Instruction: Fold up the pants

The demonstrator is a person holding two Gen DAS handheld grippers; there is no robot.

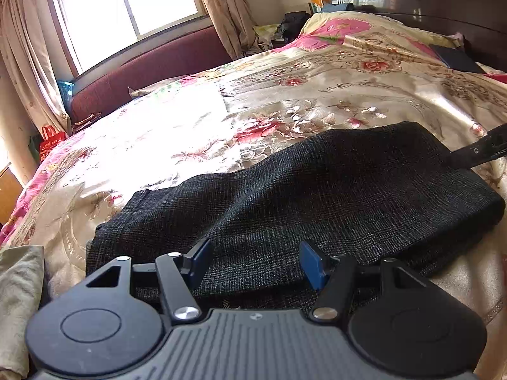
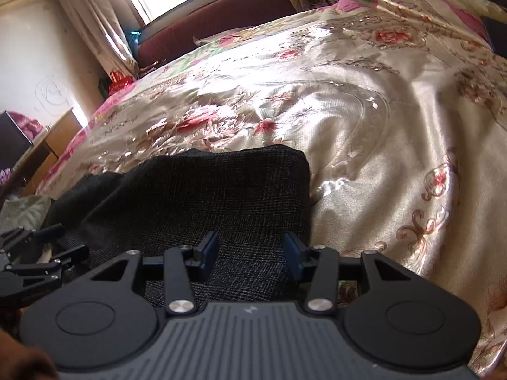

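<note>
On the floral bedspread (image 1: 317,72) the folded pants (image 1: 285,190) lie crosswise; both grippers' jaws stand apart, empty.

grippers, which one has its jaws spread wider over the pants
The left gripper: its blue pads stand clearly farther apart than the right gripper's. Both hang open above the dark pants, clamping nothing.

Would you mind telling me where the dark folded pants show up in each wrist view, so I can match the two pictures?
Left wrist view: the dark folded pants stretch across the lower middle, just beyond the left gripper.
Right wrist view: the pants fill the lower left and centre, under the right gripper.
Shared landmark: the maroon padded bench under the window, beyond the floral bedspread.
</note>
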